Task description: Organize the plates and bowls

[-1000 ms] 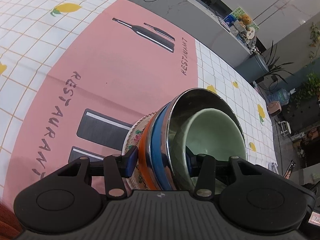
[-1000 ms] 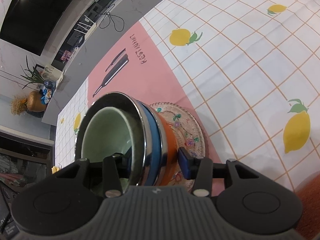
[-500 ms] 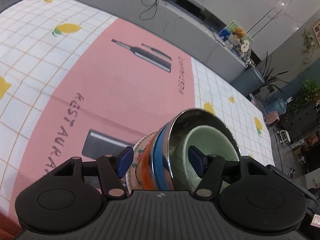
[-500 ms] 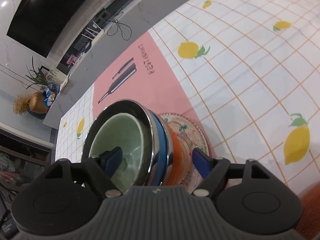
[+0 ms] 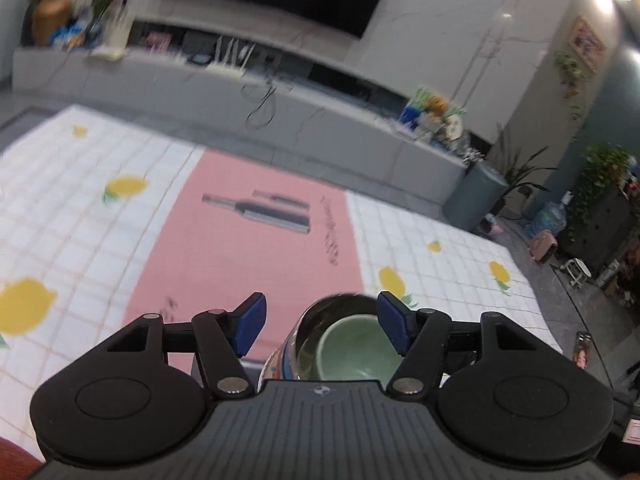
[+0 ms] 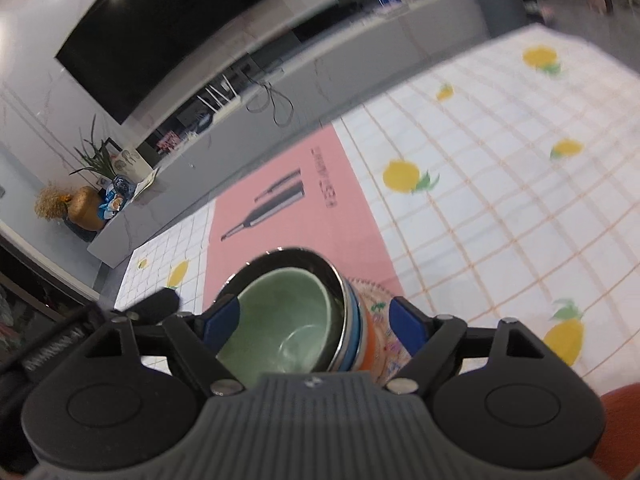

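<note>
— What did the left gripper (image 5: 319, 325) have nearest to it?

— Nothing was gripped. Its blue fingers (image 5: 249, 323) stood wide, clear of the stack of bowls (image 5: 340, 346) that sat low between them.

— And the right gripper (image 6: 313, 324)?

— Its jaws were opening, the fingers (image 6: 405, 325) spread on either side of the same stack, pressing on nothing.

— How was the stack built?

— A pale green bowl (image 6: 280, 320) nested in a steel bowl (image 6: 334, 280), then a blue bowl (image 6: 352, 320) and an orange bowl (image 6: 370, 330), all on a flowered plate (image 6: 380, 300). It stood at the near end of the pink placemat (image 6: 296, 216).

— Beyond that?

— The placemat lay on a lemon-print tablecloth (image 6: 500, 184) covering the desk. Farther off ran a long grey cabinet (image 5: 280, 116) beneath a dark screen (image 6: 160, 36).
</note>
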The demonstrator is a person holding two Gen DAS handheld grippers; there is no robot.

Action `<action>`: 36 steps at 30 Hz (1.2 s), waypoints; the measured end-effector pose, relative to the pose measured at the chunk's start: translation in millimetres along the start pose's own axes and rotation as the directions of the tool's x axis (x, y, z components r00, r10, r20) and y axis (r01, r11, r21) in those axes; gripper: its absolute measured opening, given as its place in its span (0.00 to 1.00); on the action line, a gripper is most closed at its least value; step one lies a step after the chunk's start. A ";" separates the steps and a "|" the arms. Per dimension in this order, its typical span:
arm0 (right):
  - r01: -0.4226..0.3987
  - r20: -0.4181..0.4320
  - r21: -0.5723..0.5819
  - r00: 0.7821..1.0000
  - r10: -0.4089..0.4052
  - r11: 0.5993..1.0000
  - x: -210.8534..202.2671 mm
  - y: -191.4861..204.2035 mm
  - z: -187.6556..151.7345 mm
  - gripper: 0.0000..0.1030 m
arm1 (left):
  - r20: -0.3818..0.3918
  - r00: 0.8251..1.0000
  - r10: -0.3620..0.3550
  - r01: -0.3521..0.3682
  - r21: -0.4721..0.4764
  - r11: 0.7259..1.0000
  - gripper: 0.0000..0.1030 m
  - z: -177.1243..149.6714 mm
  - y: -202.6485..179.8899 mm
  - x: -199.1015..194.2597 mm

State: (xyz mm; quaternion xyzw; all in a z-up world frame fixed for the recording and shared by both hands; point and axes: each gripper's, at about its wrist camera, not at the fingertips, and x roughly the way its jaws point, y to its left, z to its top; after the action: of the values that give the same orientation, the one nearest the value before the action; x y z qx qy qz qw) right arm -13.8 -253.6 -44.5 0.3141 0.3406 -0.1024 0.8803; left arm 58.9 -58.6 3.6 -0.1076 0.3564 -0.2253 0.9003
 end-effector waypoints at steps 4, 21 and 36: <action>0.023 0.063 -0.130 0.998 -0.015 0.991 -21.8 9.3 -6.2 0.78 | 0.034 0.999 0.023 -0.025 0.081 0.996 0.72 -1.8 -11.9 -22.2; 0.097 0.201 -0.546 0.980 0.017 0.832 -90.2 32.2 -77.0 0.79 | 0.133 0.980 0.146 -0.181 0.313 0.932 0.68 -76.5 -22.2 -65.8; 0.058 0.209 -0.484 0.977 0.051 0.873 -96.4 15.8 -110.1 0.84 | 0.144 0.968 0.205 -0.242 0.323 0.915 0.69 -101.5 -17.3 -67.5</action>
State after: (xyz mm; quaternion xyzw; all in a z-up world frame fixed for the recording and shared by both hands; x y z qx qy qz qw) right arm -138.6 -176.0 -35.7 0.0686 0.2587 -0.0484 0.9623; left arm -60.4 -44.5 -23.5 0.0780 0.2735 -0.1727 0.9430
